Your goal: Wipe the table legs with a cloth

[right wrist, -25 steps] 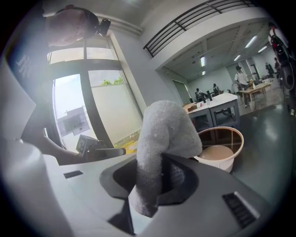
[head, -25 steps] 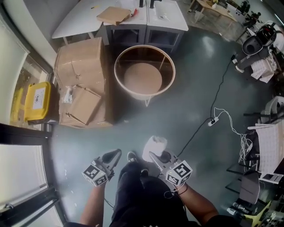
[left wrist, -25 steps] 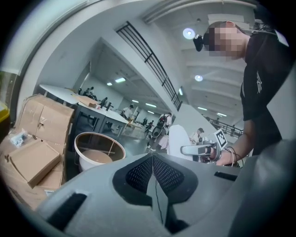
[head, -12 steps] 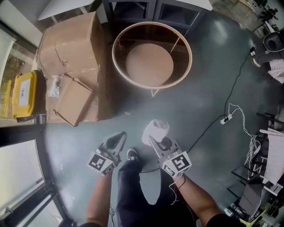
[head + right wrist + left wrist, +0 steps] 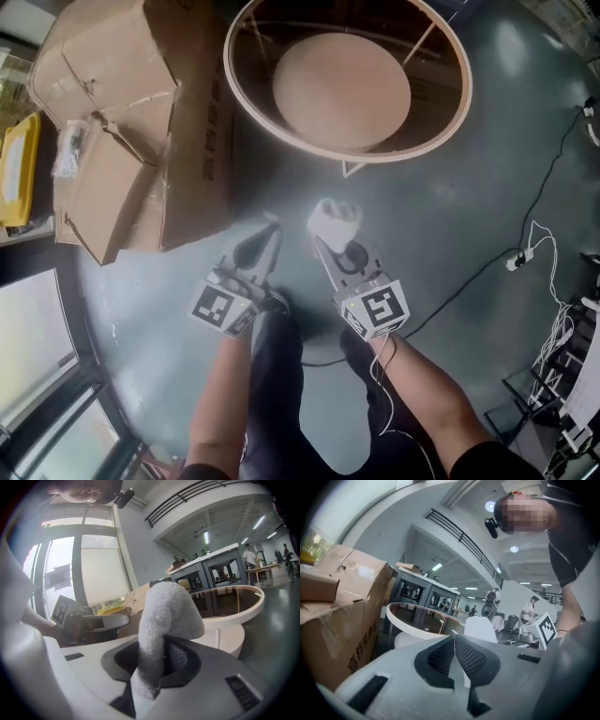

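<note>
A round glass-topped table [image 5: 459, 117] with a pale rim and thin white legs [image 5: 353, 169] stands ahead of me on the grey floor. Its lower shelf [image 5: 342, 89] shows through the glass. My right gripper [image 5: 323, 234] is shut on a white cloth [image 5: 334, 221], which bulges out past the jaws [image 5: 166, 613]. It hovers just short of the table's near leg. My left gripper [image 5: 272, 228] is beside it, shut and empty, its jaws pressed together [image 5: 454, 641]. In the left gripper view the table rim [image 5: 412, 623] and the cloth [image 5: 480, 629] appear ahead.
Large cardboard boxes [image 5: 141, 122] stand left of the table, close to its rim. A yellow case [image 5: 17, 164] lies at the far left. A black cable and a power strip [image 5: 514, 262] run across the floor at right. Grey cabinets [image 5: 211, 576] stand behind the table.
I have moved forward. The table and boxes have come much closer and both grippers have risen toward the table's near leg, the cloth still held in the right one.
</note>
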